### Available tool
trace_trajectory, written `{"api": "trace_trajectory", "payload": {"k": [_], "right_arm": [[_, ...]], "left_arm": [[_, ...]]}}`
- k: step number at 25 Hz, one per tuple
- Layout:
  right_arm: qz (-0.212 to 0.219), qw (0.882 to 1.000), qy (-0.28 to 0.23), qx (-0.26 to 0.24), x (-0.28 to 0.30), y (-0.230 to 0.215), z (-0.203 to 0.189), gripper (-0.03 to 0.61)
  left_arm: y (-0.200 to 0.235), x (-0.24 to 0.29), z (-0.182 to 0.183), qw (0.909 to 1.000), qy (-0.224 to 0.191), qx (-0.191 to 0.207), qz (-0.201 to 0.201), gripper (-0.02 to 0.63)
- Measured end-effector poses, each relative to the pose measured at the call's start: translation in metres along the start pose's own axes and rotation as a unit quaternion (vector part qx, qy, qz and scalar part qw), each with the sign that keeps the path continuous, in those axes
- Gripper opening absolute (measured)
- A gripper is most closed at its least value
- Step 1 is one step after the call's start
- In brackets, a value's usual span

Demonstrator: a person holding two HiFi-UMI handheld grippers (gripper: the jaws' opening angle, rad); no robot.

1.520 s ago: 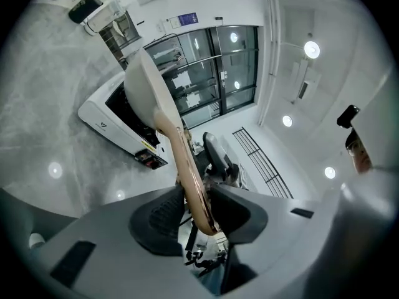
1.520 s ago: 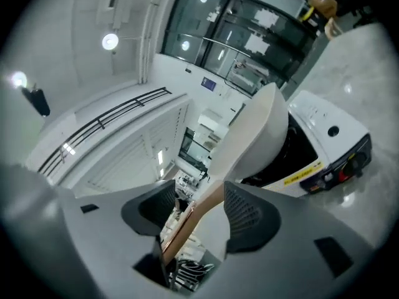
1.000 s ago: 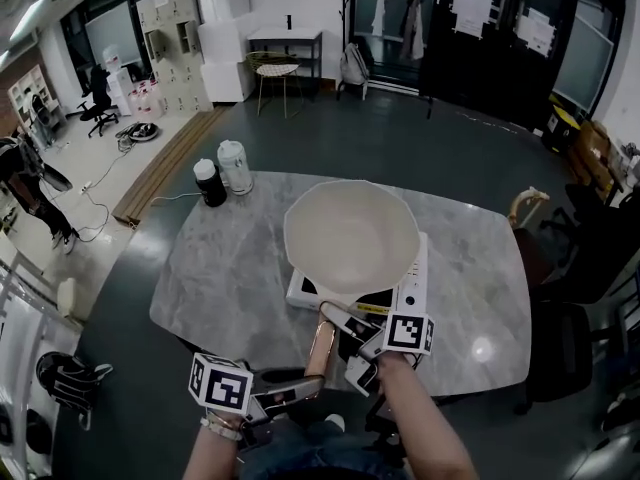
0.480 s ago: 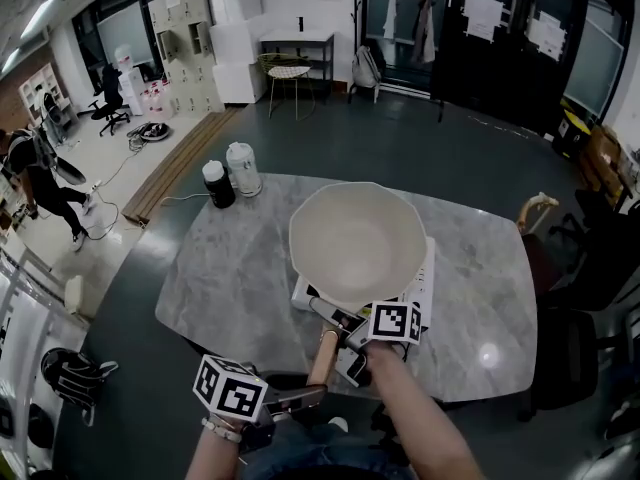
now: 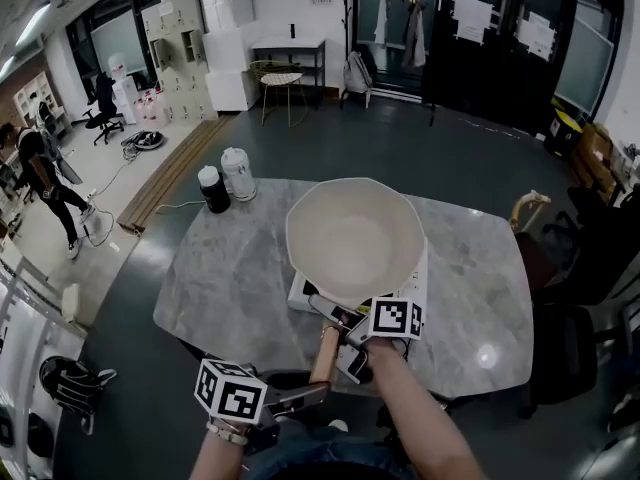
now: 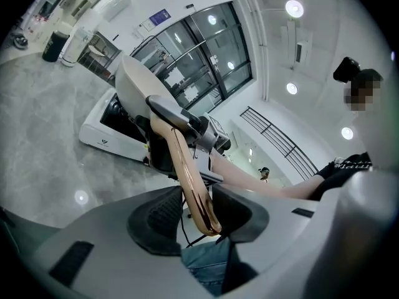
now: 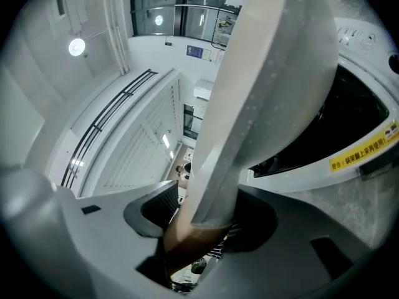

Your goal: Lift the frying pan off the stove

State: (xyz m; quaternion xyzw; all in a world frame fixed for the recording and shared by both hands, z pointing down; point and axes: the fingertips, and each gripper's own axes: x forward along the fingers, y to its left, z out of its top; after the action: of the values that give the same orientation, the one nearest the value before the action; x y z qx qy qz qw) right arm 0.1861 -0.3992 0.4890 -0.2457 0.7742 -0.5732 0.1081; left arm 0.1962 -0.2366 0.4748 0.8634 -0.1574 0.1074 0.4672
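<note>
**Both grips on, pan not yet up**

Head view: the frying pan (image 5: pixel 352 238) sits on the stove (image 5: pixel 413 286). Left gripper view: your left gripper (image 6: pixel 198 215) pinches the copper handle (image 6: pixel 177 154) at its tip, jaws half-closed. Right gripper view: your right gripper (image 7: pixel 202 220) has just been closing on the handle's neck. Raise both hands together and keep the pan level.

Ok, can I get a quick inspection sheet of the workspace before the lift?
Surface: grey marble table.
Job's things: cream frying pan on the white stove, copper handle toward the person.
Clutter: black bottle and white bottle at the far left edge.
Grippers: left tongs shut on the handle's end; right tongs have just been closing, now shut on the handle's base.
Cables: floor cable left of the table.
Surroundings: bystander, chair, clothes rack.
</note>
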Motion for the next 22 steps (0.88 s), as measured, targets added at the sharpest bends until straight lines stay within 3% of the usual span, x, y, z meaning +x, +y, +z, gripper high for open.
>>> {"api": "trace_trajectory", "payload": {"k": [11,22], "right_arm": [[-0.006,0.994,-0.032,-0.101,-0.019,0.041,0.028,0.224],[-0.021,0.98,-0.098,-0.174,-0.069,0.067,0.042,0.221]], "left_arm": [[-0.017,0.009,0.015,0.9984,-0.02,0.047,-0.024,0.152],[-0.035,0.024,0.009,0.9921,-0.005,0.11,-0.059,0.14]]}}
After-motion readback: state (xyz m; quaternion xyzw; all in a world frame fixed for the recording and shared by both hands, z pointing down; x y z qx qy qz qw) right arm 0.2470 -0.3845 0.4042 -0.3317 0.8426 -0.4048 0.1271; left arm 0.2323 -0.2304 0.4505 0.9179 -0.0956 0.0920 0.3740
